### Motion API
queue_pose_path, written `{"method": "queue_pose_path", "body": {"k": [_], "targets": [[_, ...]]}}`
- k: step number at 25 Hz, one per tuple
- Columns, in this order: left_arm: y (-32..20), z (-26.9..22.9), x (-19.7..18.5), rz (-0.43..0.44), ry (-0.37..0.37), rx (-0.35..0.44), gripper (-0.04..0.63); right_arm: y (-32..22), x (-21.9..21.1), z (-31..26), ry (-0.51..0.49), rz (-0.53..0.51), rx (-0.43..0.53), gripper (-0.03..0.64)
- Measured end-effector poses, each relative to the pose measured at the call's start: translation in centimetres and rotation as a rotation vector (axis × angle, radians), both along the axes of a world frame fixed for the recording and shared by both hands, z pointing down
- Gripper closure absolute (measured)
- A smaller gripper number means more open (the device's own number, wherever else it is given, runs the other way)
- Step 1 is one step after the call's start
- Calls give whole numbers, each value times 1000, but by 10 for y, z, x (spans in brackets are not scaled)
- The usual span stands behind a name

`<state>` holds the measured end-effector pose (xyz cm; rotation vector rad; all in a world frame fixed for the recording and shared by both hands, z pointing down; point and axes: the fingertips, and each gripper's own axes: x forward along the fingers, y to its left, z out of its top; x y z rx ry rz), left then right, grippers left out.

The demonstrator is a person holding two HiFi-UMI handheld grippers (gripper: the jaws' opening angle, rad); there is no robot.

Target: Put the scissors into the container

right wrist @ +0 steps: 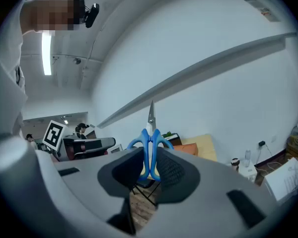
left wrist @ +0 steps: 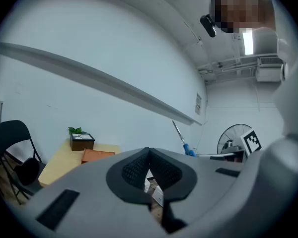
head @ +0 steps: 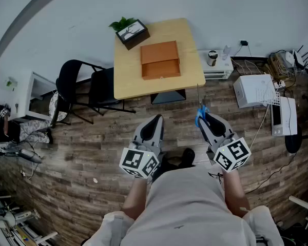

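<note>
Blue-handled scissors point(right wrist: 150, 142) stand upright between the jaws of my right gripper point(right wrist: 150, 168), blades pointing up; the gripper is shut on their handles. In the head view the scissors point(head: 200, 111) stick out past the right gripper point(head: 204, 121), short of the wooden table point(head: 128, 73). The orange container point(head: 159, 60) lies on that table, also seen as the container point(left wrist: 96, 155) in the left gripper view. My left gripper point(head: 153, 126) hangs beside the right one, and its jaws point(left wrist: 149, 175) are shut with nothing between them.
A black box with a plant point(head: 131, 32) sits at the table's far left corner. Black chairs point(head: 84, 88) stand left of the table. A white unit with cups point(head: 217, 64), a white box point(head: 255, 90) and cables lie to the right on the wood floor.
</note>
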<state>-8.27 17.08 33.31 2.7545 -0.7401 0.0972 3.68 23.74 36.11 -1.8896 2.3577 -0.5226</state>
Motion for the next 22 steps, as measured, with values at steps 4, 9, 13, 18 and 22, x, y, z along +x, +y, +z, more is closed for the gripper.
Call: {"method": "queue_pose_path", "body": {"k": [4, 9, 13, 18, 22], "targets": [[6, 1, -1, 4, -12, 1, 588, 5, 0, -3, 11, -5, 3, 535], [15, 1, 1, 8, -21, 3, 588, 11, -1, -8, 21, -16, 10, 535], [21, 2, 3, 5, -29, 3, 588, 13, -2, -6, 37, -21, 17, 535], [25, 5, 7, -1, -35, 0, 588, 15, -1, 3, 62, -23, 11, 535], [30, 7, 9, -11, -39, -6, 588, 21, 4, 3, 48, -22, 4, 535]]}}
